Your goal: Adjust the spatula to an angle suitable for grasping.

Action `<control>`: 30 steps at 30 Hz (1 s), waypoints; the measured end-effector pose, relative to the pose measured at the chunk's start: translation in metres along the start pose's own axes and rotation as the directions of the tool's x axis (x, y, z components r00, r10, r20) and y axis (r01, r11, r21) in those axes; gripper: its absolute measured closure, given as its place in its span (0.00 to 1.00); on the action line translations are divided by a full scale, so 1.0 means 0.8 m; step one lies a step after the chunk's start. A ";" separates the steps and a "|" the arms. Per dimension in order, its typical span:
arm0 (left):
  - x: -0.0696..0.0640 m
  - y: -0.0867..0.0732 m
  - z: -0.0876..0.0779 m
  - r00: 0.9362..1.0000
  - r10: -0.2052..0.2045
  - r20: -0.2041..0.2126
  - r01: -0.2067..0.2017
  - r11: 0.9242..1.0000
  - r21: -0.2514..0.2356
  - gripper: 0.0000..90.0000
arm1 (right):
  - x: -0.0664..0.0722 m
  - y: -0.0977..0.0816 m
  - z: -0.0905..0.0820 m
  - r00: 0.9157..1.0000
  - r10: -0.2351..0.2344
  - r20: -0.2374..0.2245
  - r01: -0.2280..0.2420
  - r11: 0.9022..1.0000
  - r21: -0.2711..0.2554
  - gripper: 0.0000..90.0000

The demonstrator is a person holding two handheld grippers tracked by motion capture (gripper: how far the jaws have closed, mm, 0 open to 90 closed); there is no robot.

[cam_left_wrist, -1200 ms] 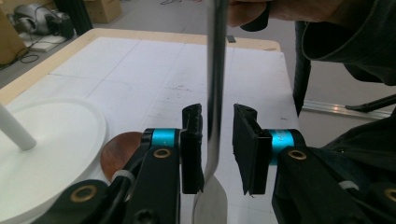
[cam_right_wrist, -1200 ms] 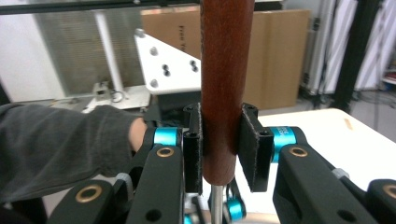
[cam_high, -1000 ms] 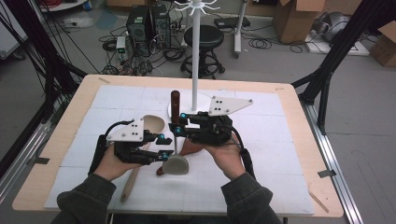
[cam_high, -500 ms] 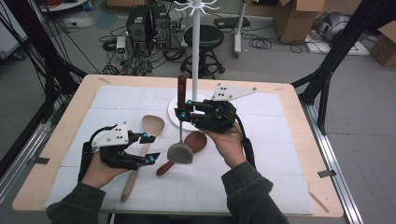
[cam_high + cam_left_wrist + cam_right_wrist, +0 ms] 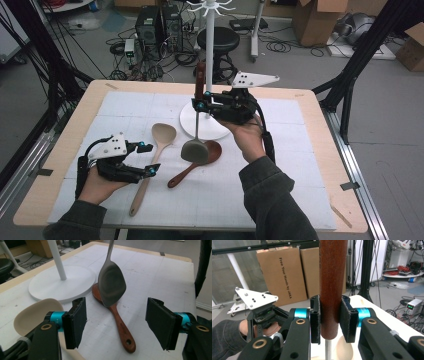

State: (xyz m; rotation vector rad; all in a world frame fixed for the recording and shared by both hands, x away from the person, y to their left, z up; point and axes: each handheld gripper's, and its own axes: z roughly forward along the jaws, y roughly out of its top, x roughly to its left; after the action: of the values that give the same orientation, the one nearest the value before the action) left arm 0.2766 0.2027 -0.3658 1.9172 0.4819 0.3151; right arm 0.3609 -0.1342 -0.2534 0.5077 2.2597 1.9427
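Metal spatula (image 5: 195, 149) upright, handle in right gripper (image 5: 201, 102)

One line of print reads cleanly here: "Free Your Hands by JAKA", in dark letters running sideways down the face of a brown cardboard box (image 5: 280, 277). In the right gripper view that box stands well beyond the right claw (image 5: 331, 320), up and to the left of it. A second box (image 5: 310, 272) sits right beside the first, its face bare of any lettering that can be made out. Off to the right of the claw, a small grey device (image 5: 414, 307) shows a green lit display, but its digits are too small to read. Nothing else carries legible writing.
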 end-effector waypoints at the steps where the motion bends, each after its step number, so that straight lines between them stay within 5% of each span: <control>1: 0.000 -0.001 0.000 1.000 -0.006 -0.003 0.006 1.000 -0.003 0.37 | -0.002 0.002 0.000 1.000 0.002 0.001 -0.002 1.000 0.003 0.82; 30: 0.011 -0.004 -0.018 0.999 -0.040 -0.013 0.039 0.998 -0.047 0.33 | -0.035 0.041 0.014 0.999 -0.033 0.023 0.032 0.999 0.032 0.82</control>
State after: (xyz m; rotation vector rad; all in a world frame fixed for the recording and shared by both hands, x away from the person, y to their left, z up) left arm 0.2775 0.2199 -0.3634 1.8589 0.5169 0.3116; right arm 0.3965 -0.1286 -0.2268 0.4912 2.2733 1.8788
